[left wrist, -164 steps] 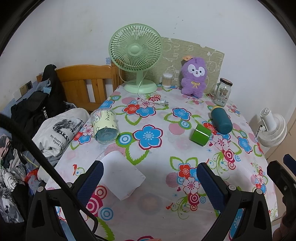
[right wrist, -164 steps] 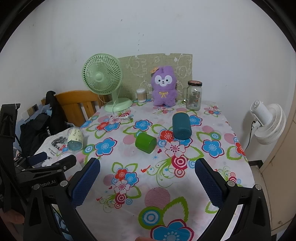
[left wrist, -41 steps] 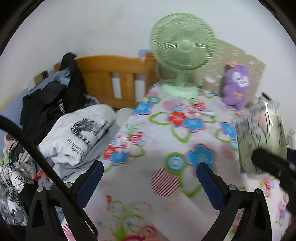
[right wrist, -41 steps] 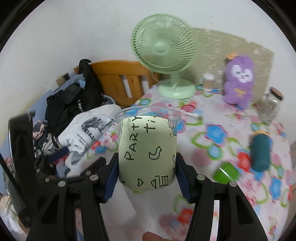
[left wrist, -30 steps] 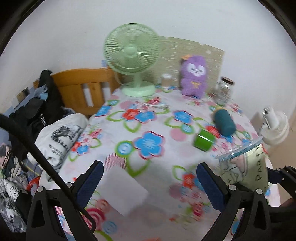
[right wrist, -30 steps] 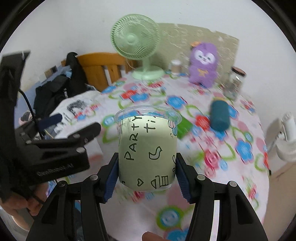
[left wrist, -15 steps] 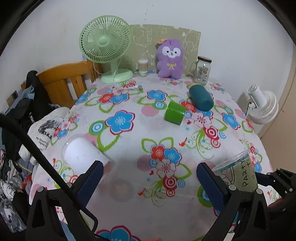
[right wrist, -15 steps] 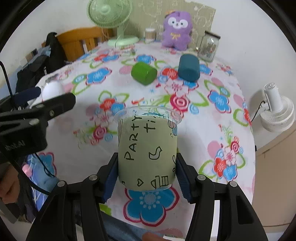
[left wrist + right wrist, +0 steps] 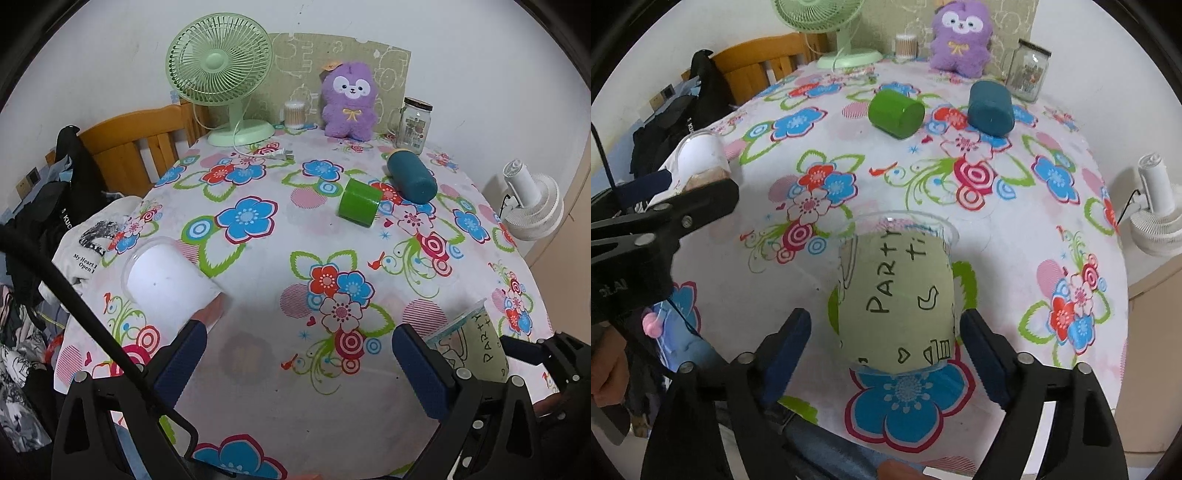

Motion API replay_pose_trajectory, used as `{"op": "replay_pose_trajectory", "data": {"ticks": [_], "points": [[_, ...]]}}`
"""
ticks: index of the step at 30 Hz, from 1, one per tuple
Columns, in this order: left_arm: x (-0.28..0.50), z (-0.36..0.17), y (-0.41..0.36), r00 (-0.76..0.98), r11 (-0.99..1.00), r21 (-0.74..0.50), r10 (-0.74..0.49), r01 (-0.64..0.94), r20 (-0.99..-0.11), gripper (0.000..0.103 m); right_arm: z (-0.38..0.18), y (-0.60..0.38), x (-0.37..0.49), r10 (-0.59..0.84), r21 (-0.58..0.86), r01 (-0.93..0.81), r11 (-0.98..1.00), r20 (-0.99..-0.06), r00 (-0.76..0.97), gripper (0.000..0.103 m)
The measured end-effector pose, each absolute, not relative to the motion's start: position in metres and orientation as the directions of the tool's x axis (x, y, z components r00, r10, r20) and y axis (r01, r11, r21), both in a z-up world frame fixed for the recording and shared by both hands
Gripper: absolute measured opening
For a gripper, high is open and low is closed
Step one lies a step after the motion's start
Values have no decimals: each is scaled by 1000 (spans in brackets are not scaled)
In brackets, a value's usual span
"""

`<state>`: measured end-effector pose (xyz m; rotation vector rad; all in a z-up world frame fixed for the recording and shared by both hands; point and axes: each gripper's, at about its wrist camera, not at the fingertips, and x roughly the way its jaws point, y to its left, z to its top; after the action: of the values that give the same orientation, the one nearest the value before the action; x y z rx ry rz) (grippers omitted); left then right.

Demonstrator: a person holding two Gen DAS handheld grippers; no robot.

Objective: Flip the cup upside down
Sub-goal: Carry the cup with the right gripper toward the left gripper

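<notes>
Since half a second earlier, the right gripper (image 9: 886, 332) had spread its fingers, so both blue pads stood apart from the cup (image 9: 895, 295), which they had clamped before. The flowered table (image 9: 1015, 236) filled both views. The cup sat at lower centre of the right wrist view, its rim toward the cloth, apparently mouth-down, though contact was unclear. The left gripper (image 9: 295, 362) was wide and empty at lower centre of its view. The release step seemed in hand; the next move called for drawing straight back without brushing the cup.
</notes>
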<state>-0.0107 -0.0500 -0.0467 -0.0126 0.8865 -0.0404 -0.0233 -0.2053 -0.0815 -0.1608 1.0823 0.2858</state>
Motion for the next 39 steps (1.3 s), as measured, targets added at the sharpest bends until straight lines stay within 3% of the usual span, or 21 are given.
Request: {"op": "replay_pose_trajectory", "data": {"ticks": [13, 23, 39], "points": [[-22, -33, -88, 629, 992, -73, -124, 106, -767, 102, -41, -271, -44, 319, 209, -264, 941, -808, 495, 90], [-31, -44, -149, 565, 977, -142, -208, 159, -798, 102, -37, -354, -77, 235, 193, -133, 972, -786, 572, 90], [-24, -78, -191, 489, 978, -165, -207, 129, -847, 102, -61, -411, -81, 250, 264, -56, 963, -793, 555, 90]]}}
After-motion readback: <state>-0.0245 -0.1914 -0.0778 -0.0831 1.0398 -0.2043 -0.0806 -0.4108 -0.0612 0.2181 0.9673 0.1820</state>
